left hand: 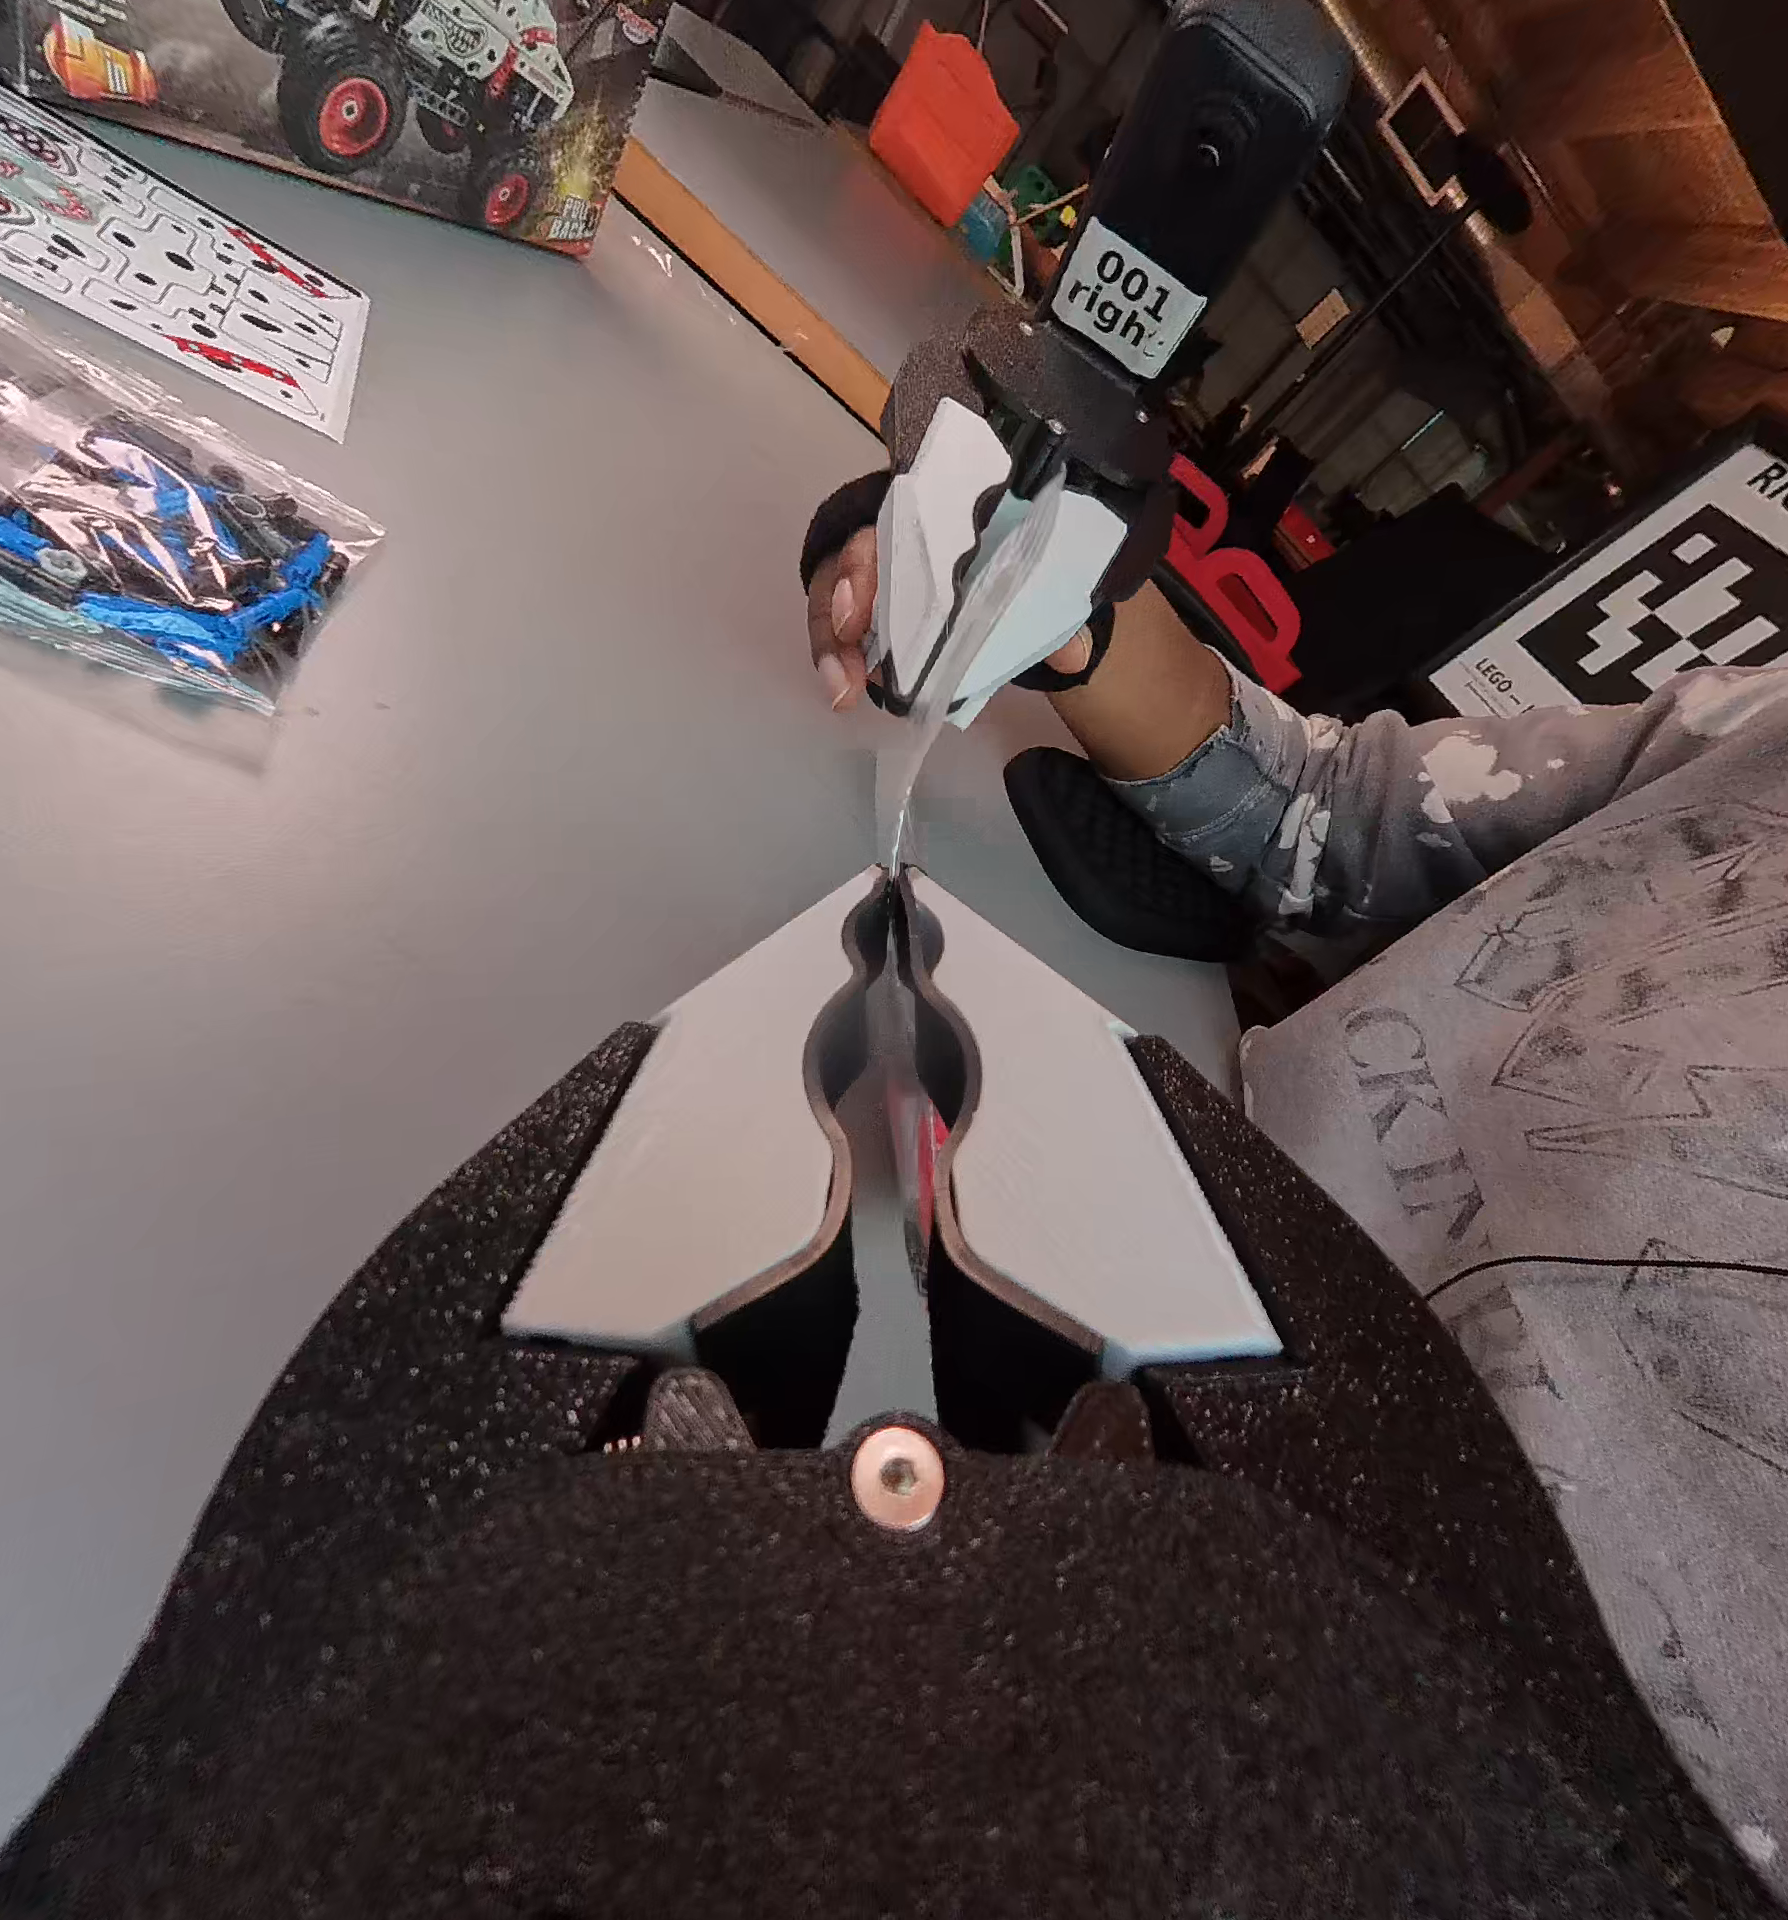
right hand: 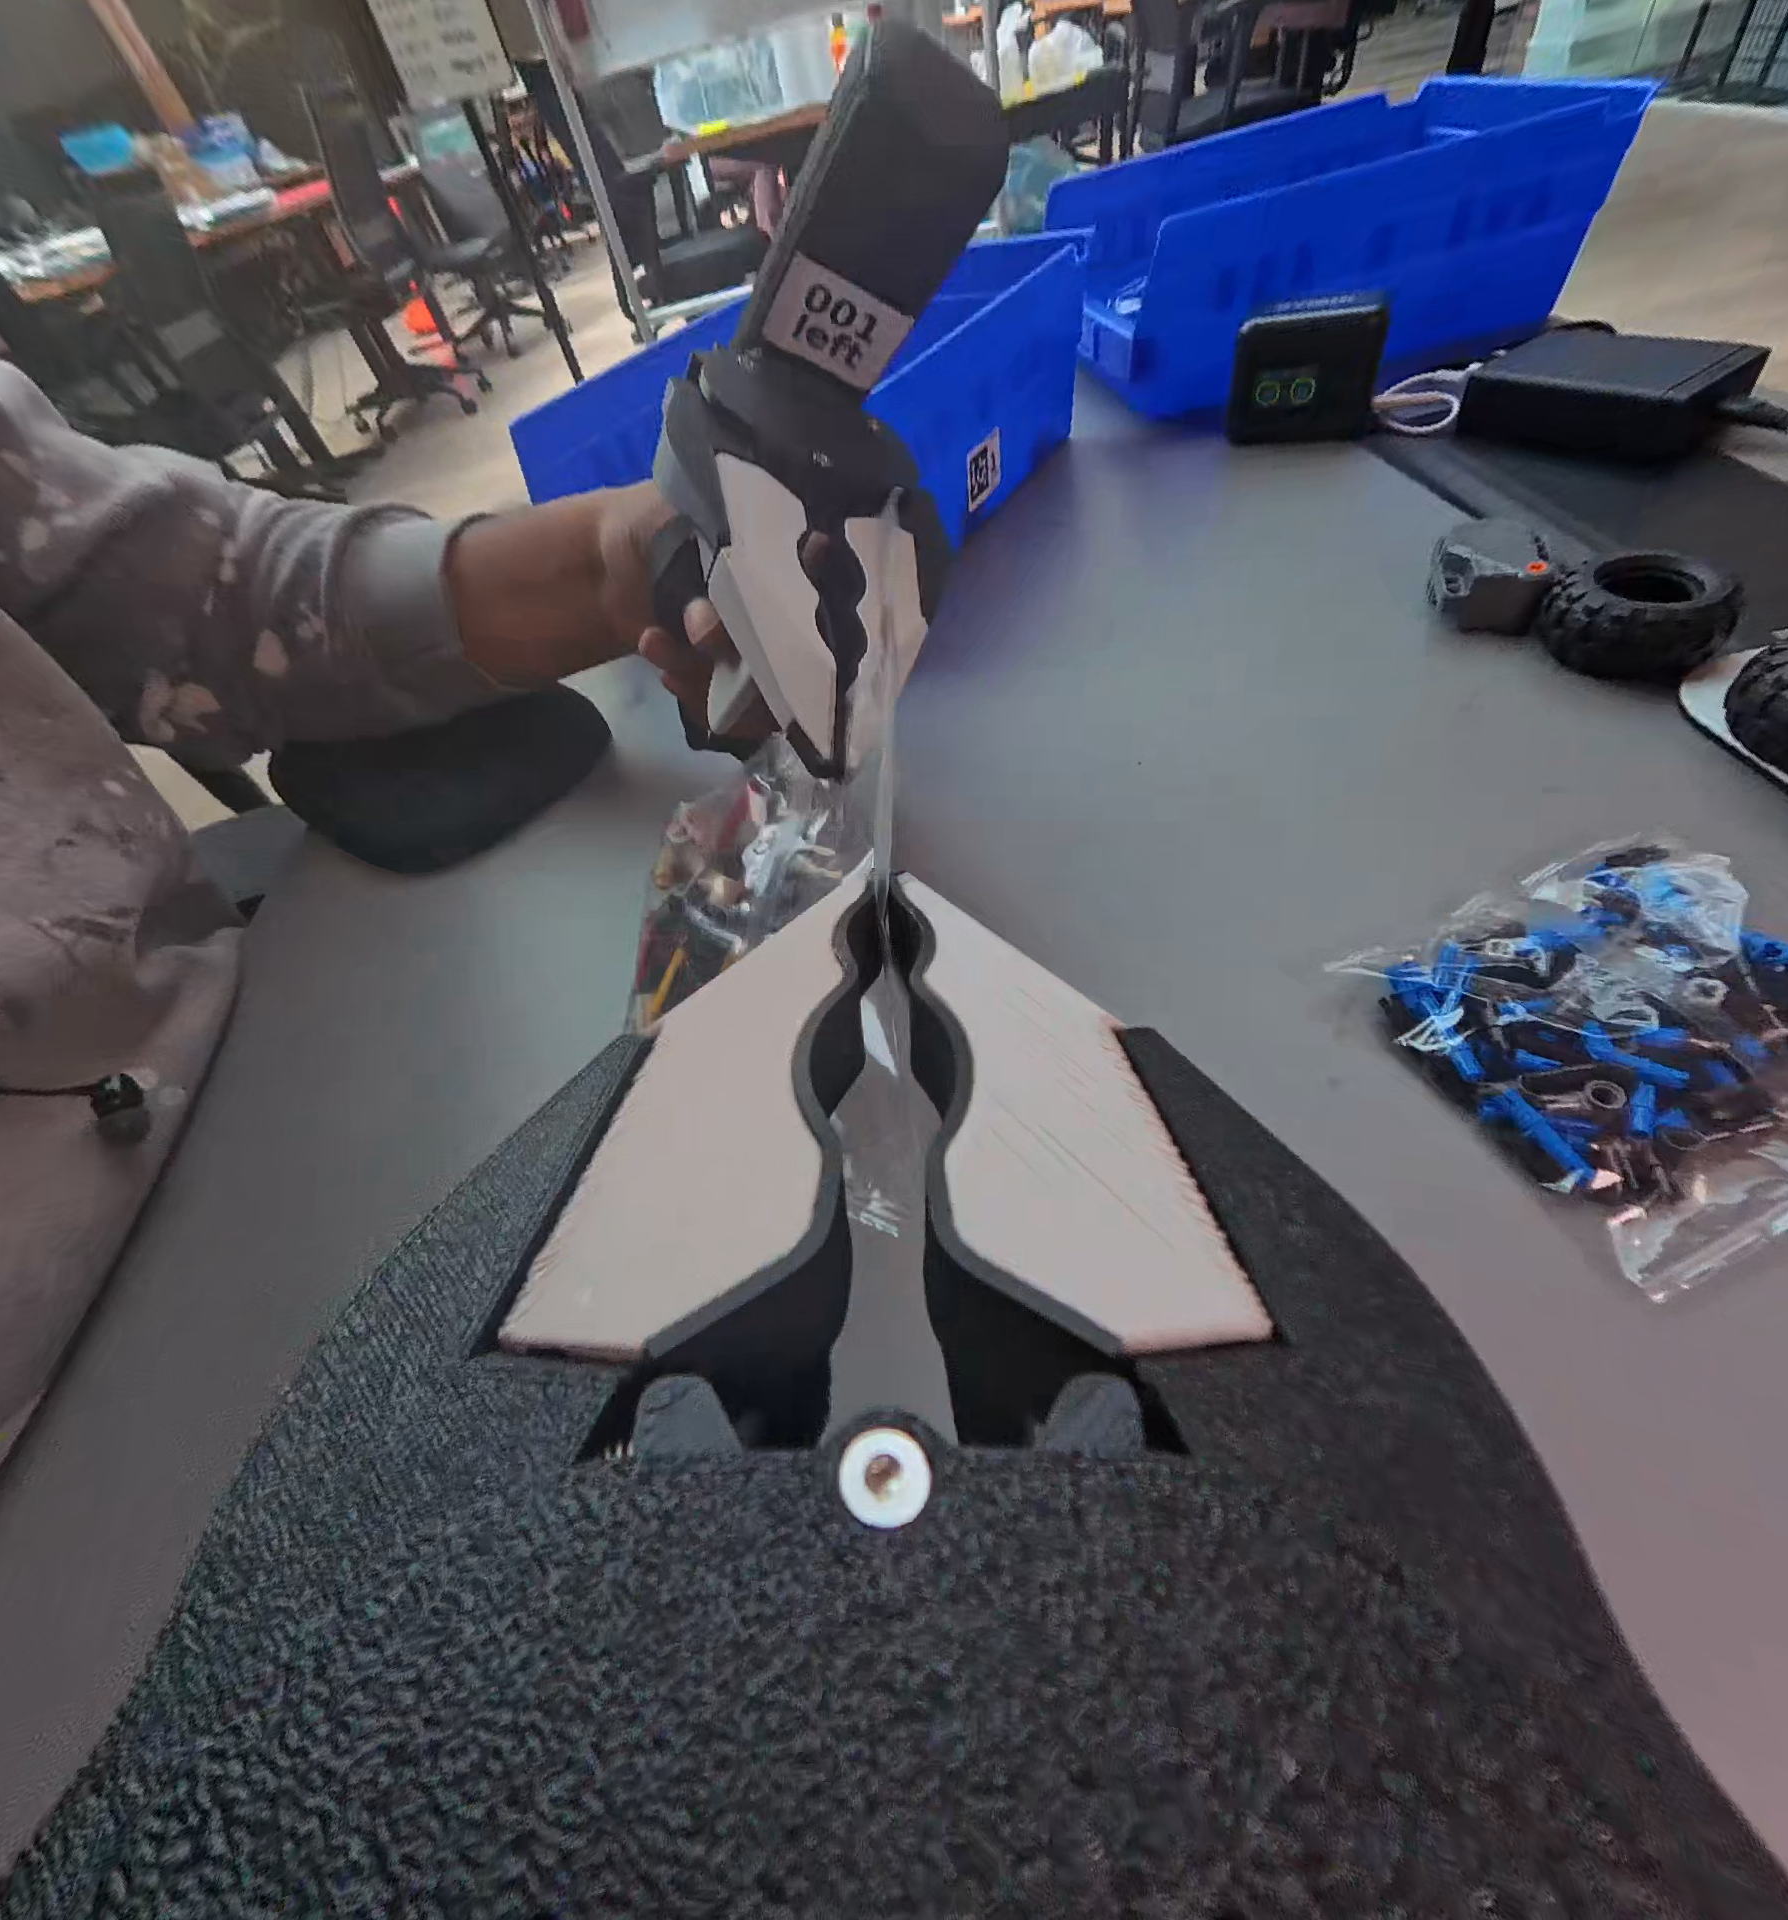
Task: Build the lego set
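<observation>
grey table (right hand: 1233, 831) | cluttered workshop | both jaws clenched on clear parts bag (right hand: 755, 862)

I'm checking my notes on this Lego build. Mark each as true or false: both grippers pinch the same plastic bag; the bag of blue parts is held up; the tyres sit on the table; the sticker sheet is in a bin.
1. Both the left gripper and right gripper pinch one clear bag: true.
2. The bag of blue parts is held up: false, it lies on the table.
3. The tyres sit on the table: true.
4. The sticker sheet is in a bin: false, it lies flat on the table.
</observation>
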Tool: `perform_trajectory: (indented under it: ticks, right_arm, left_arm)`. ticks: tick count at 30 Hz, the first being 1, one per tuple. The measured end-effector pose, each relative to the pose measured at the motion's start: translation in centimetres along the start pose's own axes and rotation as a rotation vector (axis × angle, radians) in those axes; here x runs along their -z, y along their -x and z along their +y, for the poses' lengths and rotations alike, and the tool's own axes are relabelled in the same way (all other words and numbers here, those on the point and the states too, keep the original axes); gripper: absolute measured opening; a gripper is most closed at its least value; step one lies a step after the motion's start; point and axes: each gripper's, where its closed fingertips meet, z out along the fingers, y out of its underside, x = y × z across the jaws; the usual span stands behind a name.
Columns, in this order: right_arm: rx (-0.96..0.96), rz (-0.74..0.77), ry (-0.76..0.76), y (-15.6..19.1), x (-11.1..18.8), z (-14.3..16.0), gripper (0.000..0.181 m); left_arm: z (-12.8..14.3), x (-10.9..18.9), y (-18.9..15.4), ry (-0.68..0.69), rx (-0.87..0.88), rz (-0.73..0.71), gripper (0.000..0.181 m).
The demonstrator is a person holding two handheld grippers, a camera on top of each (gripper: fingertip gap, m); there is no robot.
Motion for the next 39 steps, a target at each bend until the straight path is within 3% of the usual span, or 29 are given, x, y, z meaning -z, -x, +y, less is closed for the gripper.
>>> perform_trajectory:
  ticks: [3, 6, 9, 15, 22, 28, 31, 34, 39]
  right_arm:
    - [0.004, -0.039, 0.09, 0.5, -0.2, 1.9, 0.0]
    - [-0.014, -0.047, 0.073, 0.7, -0.8, 1.9, 0.0]
    - [-0.026, -0.094, 0.063, 1.6, -1.4, 2.0, 0.0]
    - [-0.029, -0.103, 0.1, 1.9, -2.2, 2.9, 0.0]
    - [-0.042, -0.112, 0.1, 1.9, -2.2, 3.1, 0.001]
    - [-0.039, -0.117, 0.038, 2.0, -1.7, 1.7, 0.032]
    - [-0.015, -0.098, 0.003, 2.0, -1.2, 0.4, 0.038]
    - [0.012, -0.079, 0.036, 2.0, -1.1, 0.6, 0.033]
    - [0.07, -0.095, 0.135, 2.3, -1.4, 2.7, 0.007]
  left_arm:
    - [-0.4, 0.0, 0.0, -0.028, -0.003, -0.003, 0.001]
    - [-1.1, 0.2, -0.3, -0.072, 0.004, 0.016, 0.014]
    - [-1.2, 0.1, -0.5, -0.079, -0.039, 0.005, 0.015]
    - [-0.8, -0.1, 0.3, -0.045, -0.073, -0.063, 0.0]
    - [-0.5, -0.1, 0.6, -0.024, -0.07, -0.074, 0.0]
    - [0.6, -0.8, -0.1, 0.047, -0.099, -0.052, 0.0]
    - [2.0, -1.5, -0.5, 0.128, -0.13, -0.048, 0.0]
    - [3.2, -2.3, -0.8, 0.2, -0.162, -0.05, 0.0]
    - [4.1, -2.6, -1.1, 0.247, -0.175, -0.041, 0.0]
